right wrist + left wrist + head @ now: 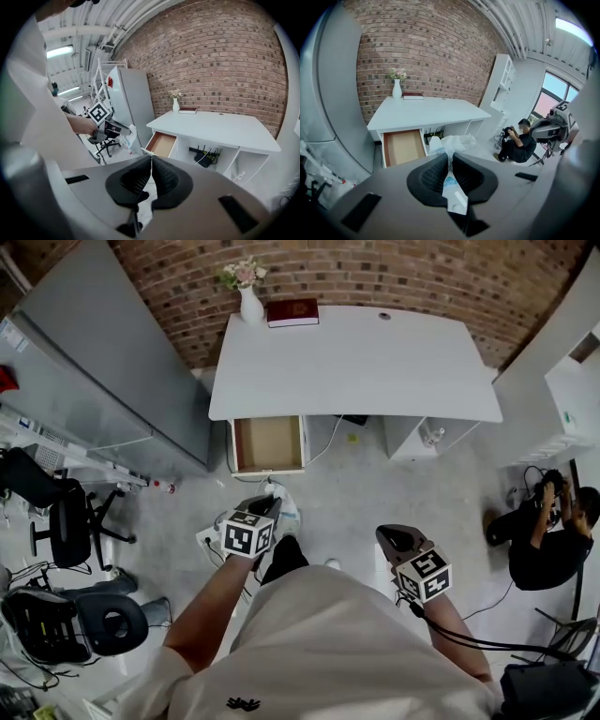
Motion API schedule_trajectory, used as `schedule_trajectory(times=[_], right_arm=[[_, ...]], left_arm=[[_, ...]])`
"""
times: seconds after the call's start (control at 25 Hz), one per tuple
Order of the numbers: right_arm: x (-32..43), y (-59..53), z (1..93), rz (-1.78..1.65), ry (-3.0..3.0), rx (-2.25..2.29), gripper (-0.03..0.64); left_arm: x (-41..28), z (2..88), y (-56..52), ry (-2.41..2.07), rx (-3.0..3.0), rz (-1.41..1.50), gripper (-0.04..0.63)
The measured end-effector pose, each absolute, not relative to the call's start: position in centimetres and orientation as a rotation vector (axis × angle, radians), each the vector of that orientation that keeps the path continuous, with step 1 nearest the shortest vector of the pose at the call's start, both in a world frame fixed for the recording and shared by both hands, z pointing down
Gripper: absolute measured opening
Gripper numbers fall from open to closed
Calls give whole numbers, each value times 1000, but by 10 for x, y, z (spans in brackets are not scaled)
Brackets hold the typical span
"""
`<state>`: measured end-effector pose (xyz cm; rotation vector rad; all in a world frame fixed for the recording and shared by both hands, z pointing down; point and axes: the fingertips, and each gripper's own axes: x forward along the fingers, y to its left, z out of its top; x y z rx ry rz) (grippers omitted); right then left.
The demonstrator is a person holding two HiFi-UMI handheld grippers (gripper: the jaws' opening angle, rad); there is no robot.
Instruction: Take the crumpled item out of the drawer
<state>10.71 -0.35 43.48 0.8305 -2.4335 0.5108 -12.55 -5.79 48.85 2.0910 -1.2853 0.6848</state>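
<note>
The crumpled white plastic wrapper (pixel 454 142), thin film with a trace of pale blue print, is out of the open brown-bottomed drawer (pixel 268 442) and hangs in the air well in front of it, over the grey floor (pixel 347 484); my left gripper (pixel 450 161) pinches it, the two black ribbed pads (pixel 432 177) pressed on a twisted neck of the film, the loose bulk puffing out past the tips toward the drawer and a flat tail poking back behind them. The drawer shows only its bare bottom in the head view and in both gripper views; I judge the taking-out done, with at most a set-down left. My right gripper (pixel 151 161) is off to the right of the drawer and about as far back from it; its tongs are pressed together with nothing between them but a thin seam.

I read the wrapper as very light, soft and limp, slick on its surface, more likely to crackle and spring open than to break; whether it is a bag or a torn packet I cannot tell, as the wide lens smears it. The place to hold it is where I have it, on a bunched fold where several layers stack; a single skin of film could slide out. The risk I see is a slip on a fast swing, since the grip covers only a narrow strip.
</note>
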Motion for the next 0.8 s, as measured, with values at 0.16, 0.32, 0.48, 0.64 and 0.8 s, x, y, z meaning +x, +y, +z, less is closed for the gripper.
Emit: schedule_trajectory(times=[0.16,0.32,0.48,0.64,0.8], right_arm=[[110,5,431,509,-2444,826,32],[110,10,426,499,-2447,804,32],[114,13,420,475,-2450,781,32],[119,15,417,457,-2450,779,32],[119,17,418,446,-2453,767,32]], left_arm=[[-111,475,-37,-1262,2121,699,47],[-102,464,-23,-1252,2130,684,46],[-93,454,-17,-1255,2139,658,46],[-85,449,-12,-1258,2153,645,46],[-84,450,-10,-1267,2151,638,46]])
